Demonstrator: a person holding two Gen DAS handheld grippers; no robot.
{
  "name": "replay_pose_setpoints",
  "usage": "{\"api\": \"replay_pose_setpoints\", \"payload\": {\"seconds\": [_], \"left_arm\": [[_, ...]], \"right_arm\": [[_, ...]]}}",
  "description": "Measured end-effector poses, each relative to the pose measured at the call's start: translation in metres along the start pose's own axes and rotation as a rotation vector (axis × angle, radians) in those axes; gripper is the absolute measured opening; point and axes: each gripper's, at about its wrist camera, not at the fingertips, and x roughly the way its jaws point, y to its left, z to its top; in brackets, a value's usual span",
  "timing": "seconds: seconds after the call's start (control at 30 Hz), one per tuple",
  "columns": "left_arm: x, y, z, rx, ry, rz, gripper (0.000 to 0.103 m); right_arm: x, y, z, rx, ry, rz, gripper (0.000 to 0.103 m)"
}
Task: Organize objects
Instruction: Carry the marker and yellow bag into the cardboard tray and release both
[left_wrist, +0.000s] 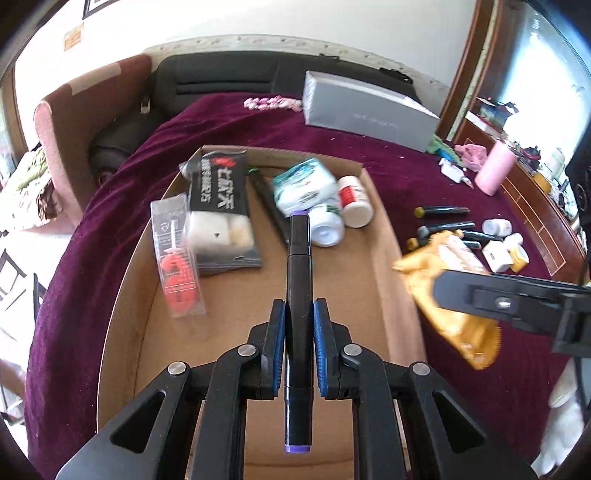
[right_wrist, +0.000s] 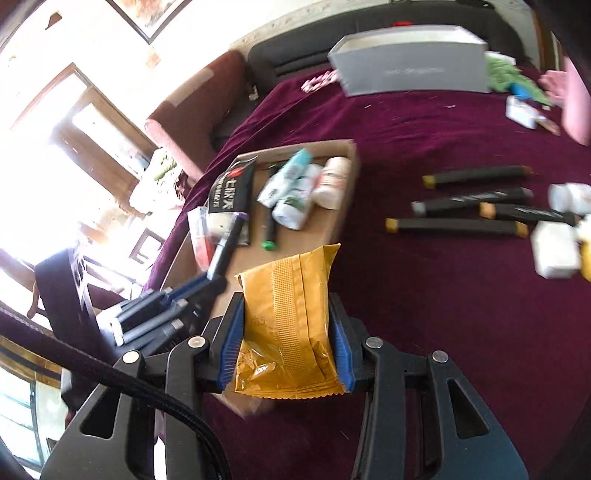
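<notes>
In the left wrist view, my left claw (left_wrist: 299, 325) grips a black marker (left_wrist: 298, 280) with purple ends, above the cardboard box (left_wrist: 384, 236) on the table (left_wrist: 424, 177). In the right wrist view, my right claw (right_wrist: 291, 325) is closed on a yellow packet (right_wrist: 291, 314), held above the box's near corner.

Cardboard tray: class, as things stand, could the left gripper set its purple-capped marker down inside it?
Probably yes. The left gripper, shut on the purple-capped marker, hangs over the cardboard tray, with bare floor below. The right gripper holds the yellow packet off to the side.
</notes>
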Motion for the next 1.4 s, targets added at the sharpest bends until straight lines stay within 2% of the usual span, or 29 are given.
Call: {"api": "replay_pose_setpoints", "payload": {"seconds": [0.27,0.63,0.87,1.0,1.03,1.13,1.17,1.4], "left_arm": [[0.015,0.014,-0.004,-0.055,0.043,-0.031,0.011],[0.025,0.020,-0.009,-0.084,0.057,-0.047,0.011],[0.026,0.023,-0.006,-0.122,0.057,-0.064,0.012],[0.013,0.024,-0.006,-0.144,0.034,-0.068,0.013],[0.008,0.024,-0.006,-0.145,0.026,-0.069,0.018],[-0.003,0.023,-0.006,-0.139,0.012,-0.065,0.043],[-0.007,0.022,-0.007,-0.135,0.008,-0.066,0.045],[-0.029,0.021,-0.018,-0.140,-0.003,-0.078,0.045]], "right_arm": [[0.054,0.019,0.020,-0.039,0.056,-0.090,0.041],[0.079,0.020,0.024,-0.064,0.064,-0.201,0.041],[0.083,0.021,0.025,-0.064,0.059,-0.211,0.042],[0.083,0.018,0.025,-0.035,0.052,-0.195,0.042],[0.083,0.018,0.025,-0.029,0.052,-0.190,0.042],[0.078,0.020,0.023,-0.025,0.041,-0.179,0.042],[0.075,0.021,0.023,-0.028,0.032,-0.175,0.042],[0.053,0.027,0.014,-0.049,-0.020,-0.165,0.046]]}}
